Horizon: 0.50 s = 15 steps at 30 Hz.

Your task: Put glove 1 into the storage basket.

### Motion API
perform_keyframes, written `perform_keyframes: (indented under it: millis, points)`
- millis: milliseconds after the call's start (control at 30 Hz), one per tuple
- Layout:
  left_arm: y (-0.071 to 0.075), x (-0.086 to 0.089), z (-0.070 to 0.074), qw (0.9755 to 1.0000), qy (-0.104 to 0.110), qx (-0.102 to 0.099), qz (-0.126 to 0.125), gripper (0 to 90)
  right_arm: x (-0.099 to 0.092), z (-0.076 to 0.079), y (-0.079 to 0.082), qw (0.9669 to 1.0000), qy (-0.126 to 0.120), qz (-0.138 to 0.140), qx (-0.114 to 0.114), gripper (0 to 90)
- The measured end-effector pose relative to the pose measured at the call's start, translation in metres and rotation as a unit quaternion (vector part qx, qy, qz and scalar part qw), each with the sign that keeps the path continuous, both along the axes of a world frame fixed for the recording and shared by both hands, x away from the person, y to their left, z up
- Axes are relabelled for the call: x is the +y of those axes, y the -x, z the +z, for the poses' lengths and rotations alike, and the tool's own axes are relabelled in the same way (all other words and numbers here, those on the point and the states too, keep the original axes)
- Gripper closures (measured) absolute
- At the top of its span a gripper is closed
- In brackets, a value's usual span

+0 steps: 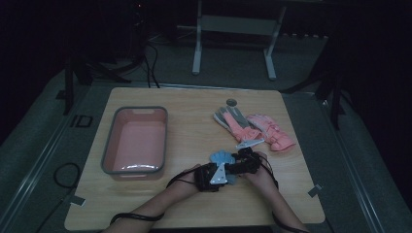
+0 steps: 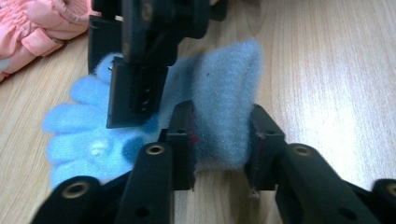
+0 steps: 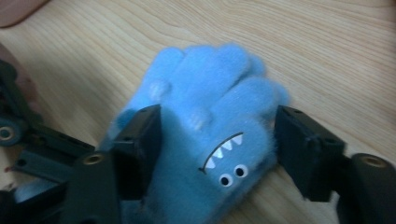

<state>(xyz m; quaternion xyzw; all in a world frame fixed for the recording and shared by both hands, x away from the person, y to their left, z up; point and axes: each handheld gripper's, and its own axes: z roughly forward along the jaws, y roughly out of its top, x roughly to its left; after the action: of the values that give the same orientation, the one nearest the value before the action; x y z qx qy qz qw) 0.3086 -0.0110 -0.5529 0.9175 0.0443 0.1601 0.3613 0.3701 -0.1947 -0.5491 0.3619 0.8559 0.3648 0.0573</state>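
Left gripper [image 2: 219, 135] pinches blue glove [image 2: 224, 88]; right gripper [image 3: 217, 140] straddles it.

Both tools [image 1: 232, 167] close together, low.

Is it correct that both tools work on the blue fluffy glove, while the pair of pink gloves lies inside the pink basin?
Not quite. Both tools do work on the blue fluffy glove, but the pair of pink gloves lies on the bare table, to the right of the pink basin, not inside it. The high view shows this.
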Motion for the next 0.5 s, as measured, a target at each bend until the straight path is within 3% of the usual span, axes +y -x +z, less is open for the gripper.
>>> perform_keyframes:
  millis: [100,200,300,500]
  points:
    - [-0.007,0.002,0.003,0.9992,0.009,0.037,0.005,73.4,0.0,0.0,0.002,0.9997,-0.012,0.019,0.007,54.1]
    - [-0.013,0.003,0.005,0.9984,0.008,0.056,0.001,75.4,-0.001,-0.003,0.0,0.9983,-0.038,0.031,0.033,70.2]
    - [-0.018,0.004,0.008,0.9969,0.009,0.078,-0.002,77.0,-0.004,-0.005,-0.004,0.9958,-0.06,0.032,0.061,76.4]
    - [-0.018,0.005,0.018,0.9969,-0.004,0.078,-0.002,78.2,-0.002,0.003,-0.003,0.9971,-0.056,0.025,0.045,79.9]
